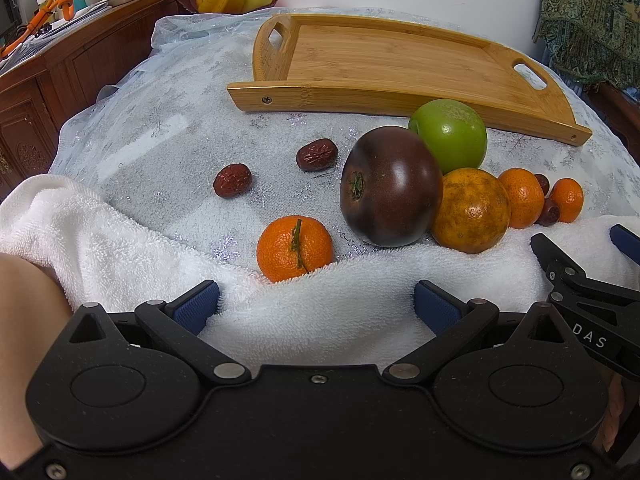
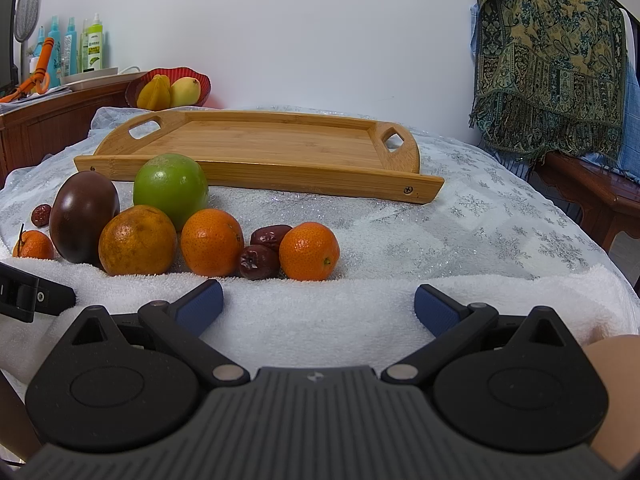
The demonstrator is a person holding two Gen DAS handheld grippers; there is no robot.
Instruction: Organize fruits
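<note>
Glossy dark-purple fruit (image 1: pixel 390 186), green apple (image 1: pixel 450 136), speckled orange (image 1: pixel 472 210), both hand-held grippers (image 1: pixel 318 306) (image 2: pixel 319 306) spread wide, empty

Bamboo tray (image 2: pixel 280 148) lies bare; clustered fruits (image 2: pixel 168 232) crowd its near-left approach.

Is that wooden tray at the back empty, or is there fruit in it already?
Empty. The rectangular bamboo tray shows only bare wood in both views; the dark purple fruit and the rest lie on the cloth.

In front of one flat bamboo tray (image 2: pixel 256 148): three small orange mandarins (image 2: pixel 309 251), four wrinkled red dates (image 2: pixel 258 262), one green apple (image 2: pixel 171 188), one dark purple tomato (image 2: pixel 83 226), one mottled yellow-orange citrus (image 2: pixel 137 241).
</note>
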